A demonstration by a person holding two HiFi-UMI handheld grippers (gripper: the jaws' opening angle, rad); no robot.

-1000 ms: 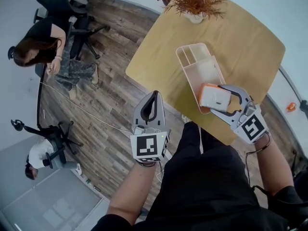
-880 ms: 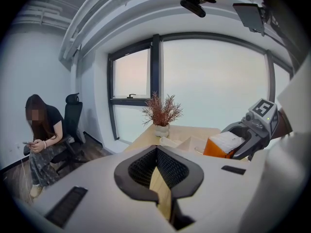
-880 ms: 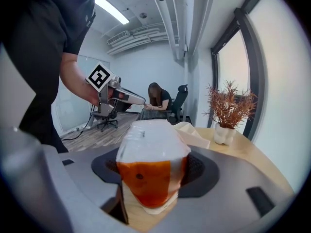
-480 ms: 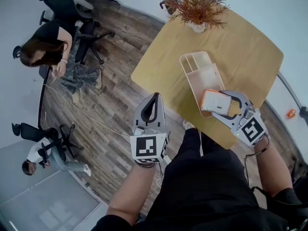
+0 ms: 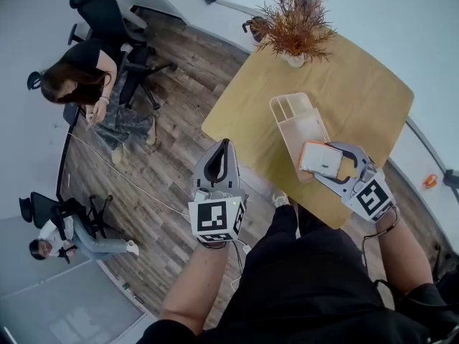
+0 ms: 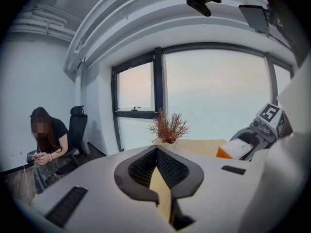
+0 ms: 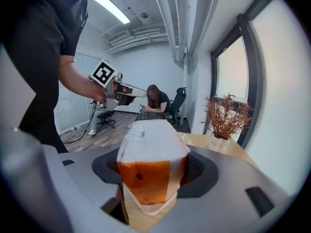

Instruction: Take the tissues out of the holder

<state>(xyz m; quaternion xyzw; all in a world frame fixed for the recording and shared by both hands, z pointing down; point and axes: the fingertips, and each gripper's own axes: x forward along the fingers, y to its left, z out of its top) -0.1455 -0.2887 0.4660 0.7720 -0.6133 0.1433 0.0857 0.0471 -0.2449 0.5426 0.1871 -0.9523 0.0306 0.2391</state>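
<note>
**Currently: Removal Step, Lift-Out Phase**

Head view: the right gripper (image 5: pixel 313 160) has its jaws clamped on the flat orange-and-white plastic-wrapped tissue pack (image 5: pixel 323 161). The pack lies over the near end of the long cream plastic holder (image 5: pixel 300 124), which stands on the light wooden counter (image 5: pixel 358 77). Whether the pack is wholly clear of the holder's rim cannot be told. The left gripper (image 5: pixel 223 146) hangs over the wood-plank floor (image 5: pixel 165 149), apart from the counter.

Left gripper view: jaws pressed together, nothing between them.

Right gripper view: both pads press on the pack's sides, its orange end nearest the camera.

Assessment: removal is in hand and likely near completion. The next move calls for carrying the pack sideways past the holder, lowering it onto bare counter, then releasing. The soft wrapper may slip, so maintain a firm grip.
</note>
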